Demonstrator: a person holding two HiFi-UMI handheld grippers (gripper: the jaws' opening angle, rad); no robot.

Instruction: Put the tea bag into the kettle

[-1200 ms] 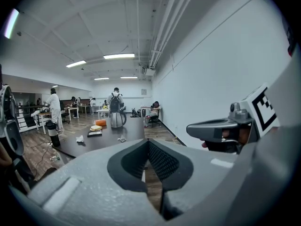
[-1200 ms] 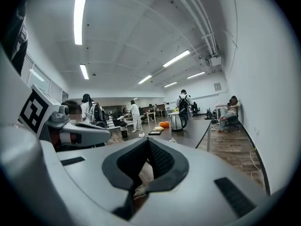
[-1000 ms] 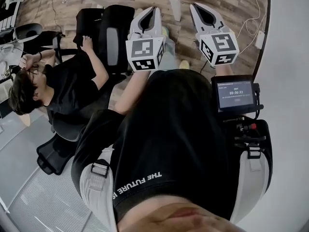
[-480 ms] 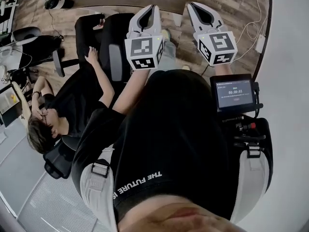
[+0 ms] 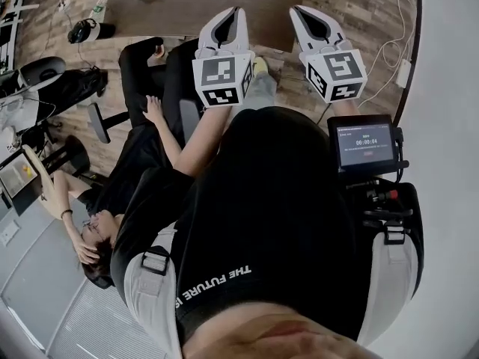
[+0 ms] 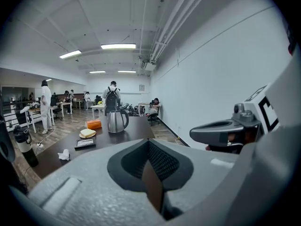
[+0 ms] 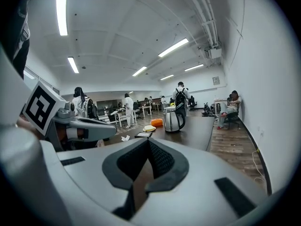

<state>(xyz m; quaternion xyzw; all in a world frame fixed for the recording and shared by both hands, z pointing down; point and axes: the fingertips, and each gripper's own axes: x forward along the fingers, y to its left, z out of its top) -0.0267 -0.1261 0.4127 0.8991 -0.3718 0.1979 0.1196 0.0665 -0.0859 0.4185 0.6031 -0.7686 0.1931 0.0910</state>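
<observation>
Table (image 6: 134, 134): dark top, dead ahead of both grippers, long axis running away from them. Head view only catches its near end, cut off at the frame top.

Kettle (image 6: 116, 121): upright on the far half of the table, handle to the right, well apart from both grippers. It sits a bit left of the left gripper's (image 6: 149, 146) jaw line and a bit right of the right gripper's (image 7: 148, 144). I'd call neither clearly nearer.

Left gripper: jaws closed to a thin slit, nothing in it. Right gripper: same, pressed together, empty. Both are held up side by side in front of the chest.

Tea bag: can't confirm. Best candidate is a white scrap (image 6: 63, 155) near the table's near-left corner, well this side of the kettle and left of it. That's a guess, since it's too small to tell from a tissue. If that's it, it lies low-left of the left gripper's jaws, and I'd say the left has the shorter reach.

Hard to read:
- whether the kettle lid is on or off
- what's on the plate (image 6: 87, 133)
- what the flat dark item (image 6: 84, 143) beside it is
- the kettle is out of the head view altogether
</observation>
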